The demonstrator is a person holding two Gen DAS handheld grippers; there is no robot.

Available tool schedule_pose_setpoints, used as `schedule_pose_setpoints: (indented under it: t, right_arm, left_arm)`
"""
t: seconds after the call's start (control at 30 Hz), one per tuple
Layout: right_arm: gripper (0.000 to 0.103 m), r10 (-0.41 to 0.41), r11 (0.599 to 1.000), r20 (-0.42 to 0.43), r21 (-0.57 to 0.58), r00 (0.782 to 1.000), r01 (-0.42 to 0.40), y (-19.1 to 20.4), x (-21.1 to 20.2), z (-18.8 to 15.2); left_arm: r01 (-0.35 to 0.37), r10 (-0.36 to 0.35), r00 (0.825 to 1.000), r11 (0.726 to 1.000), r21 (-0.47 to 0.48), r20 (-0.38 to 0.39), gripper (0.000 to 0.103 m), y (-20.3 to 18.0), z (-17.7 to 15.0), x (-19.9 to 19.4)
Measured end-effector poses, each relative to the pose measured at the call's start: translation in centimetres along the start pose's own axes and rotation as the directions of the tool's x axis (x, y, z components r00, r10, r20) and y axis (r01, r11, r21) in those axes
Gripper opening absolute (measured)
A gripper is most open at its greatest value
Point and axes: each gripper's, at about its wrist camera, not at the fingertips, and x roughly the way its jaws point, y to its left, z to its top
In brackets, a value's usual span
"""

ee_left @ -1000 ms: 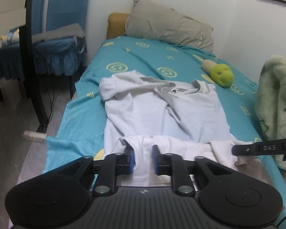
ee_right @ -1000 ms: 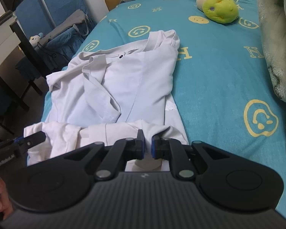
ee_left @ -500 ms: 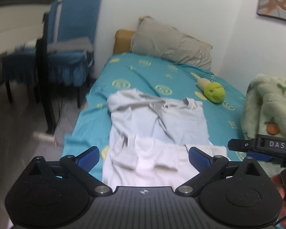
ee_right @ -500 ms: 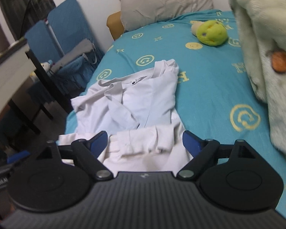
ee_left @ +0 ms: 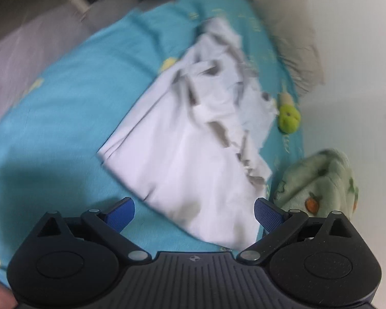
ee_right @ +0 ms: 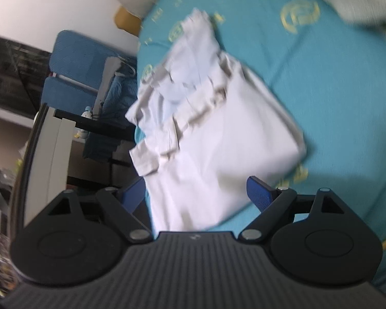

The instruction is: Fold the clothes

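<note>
On bed (ee_left: 72, 97), shirt (ee_left: 193, 154) lies partly folded, collar end rumpled; left gripper (ee_left: 194, 211) and right gripper (ee_right: 195, 189) spread wide, empty. Pinch edges evenly, fold flat.

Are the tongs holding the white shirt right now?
No. Both the left tongs and the right tongs are wide open, with nothing between them. The white shirt lies loose on the bed.
</note>
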Motion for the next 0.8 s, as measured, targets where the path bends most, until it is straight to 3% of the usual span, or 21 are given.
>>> schedule_pose_setpoints:
  t: [0.2,0.27,0.33,0.47,0.53,0.63,0.77,0.8]
  right_arm:
    - [0.088,0.076,0.985,-0.102,0.160,0.992,-0.059,-1.7,2.9,-2.0]
    - [0.087,0.053,0.983,-0.094,0.180,0.994,-0.035,-2.1,3.9,-2.2]
    - [0.087,0.008,0.980,-0.062,0.199,0.998,0.004,-2.9,4.3,-2.0]
    - [0.069,-0.033,0.978,0.004,0.205,0.999,0.031,-3.3,4.1,-1.6]
    - [0.064,-0.050,0.978,0.036,0.206,0.998,0.041,-3.5,3.9,-1.4]
    - [0.050,-0.074,0.976,0.084,0.209,0.994,0.055,-3.7,3.6,-1.1]
    - [0.021,-0.108,0.974,0.148,0.213,0.983,0.074,-4.0,3.2,-0.7]
    - [0.019,-0.116,0.973,0.164,0.215,0.980,0.079,-4.0,3.1,-0.5]
  left_arm:
    - [0.016,-0.019,0.999,0.995,-0.095,-0.030,0.096,2.0,0.2,2.4]
    - [0.033,-0.031,0.999,0.992,-0.120,0.015,0.096,2.4,0.4,2.7]
    - [0.051,-0.042,0.997,0.988,-0.145,0.061,0.084,2.8,0.5,2.9]
    - [0.045,-0.023,0.992,0.984,-0.173,0.126,0.057,3.7,0.8,3.1]
    - [0.037,-0.010,0.990,0.980,-0.195,0.141,0.036,4.3,0.8,2.9]
    - [0.035,0.000,0.987,0.977,-0.209,0.163,0.017,4.6,0.8,2.9]
    - [0.067,-0.034,0.975,0.987,-0.144,0.218,0.010,3.3,0.9,2.3]
    - [0.084,-0.055,0.969,0.990,-0.115,0.240,0.009,2.7,0.9,1.8]
